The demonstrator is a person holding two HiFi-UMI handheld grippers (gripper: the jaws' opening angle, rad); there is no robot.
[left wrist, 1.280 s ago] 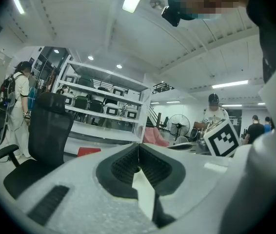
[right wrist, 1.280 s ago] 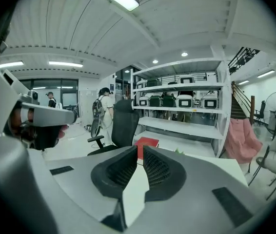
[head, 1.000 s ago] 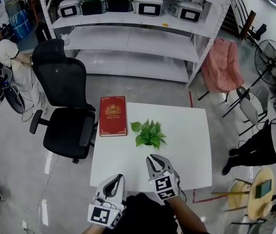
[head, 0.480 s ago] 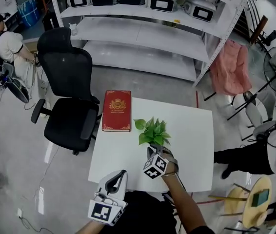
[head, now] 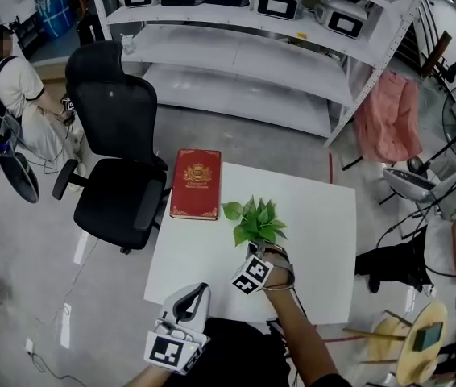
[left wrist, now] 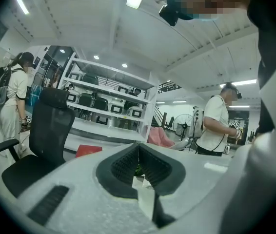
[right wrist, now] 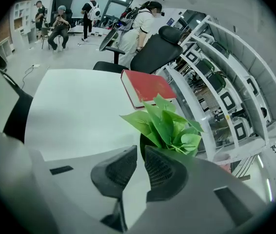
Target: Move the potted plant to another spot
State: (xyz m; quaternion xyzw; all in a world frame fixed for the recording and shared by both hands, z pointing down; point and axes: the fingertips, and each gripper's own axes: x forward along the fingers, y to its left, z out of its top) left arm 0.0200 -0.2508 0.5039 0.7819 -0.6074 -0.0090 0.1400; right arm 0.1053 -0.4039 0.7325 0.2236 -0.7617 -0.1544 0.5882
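The potted plant [head: 256, 221] with broad green leaves [right wrist: 169, 123] stands near the middle of the white table [head: 317, 240]. My right gripper [head: 256, 250] reaches under the leaves from the near side. In the right gripper view its jaws [right wrist: 140, 150] are closed to a narrow gap, and the dark pot rim [right wrist: 141, 141] sits between the tips. My left gripper [head: 201, 289] hovers at the table's near edge, away from the plant. Its jaws [left wrist: 139, 146] meet at the tips with nothing in them.
A red book [head: 196, 184] lies at the table's far left corner. A black office chair [head: 115, 151] stands left of the table, with white shelving [head: 236, 47] behind. One person [head: 10, 95] sits far left and another [head: 453, 240] is at the right.
My right gripper went forward from the table's near edge to the plant, turning on the way, and has stayed there for the last half second. The left gripper has held its place.
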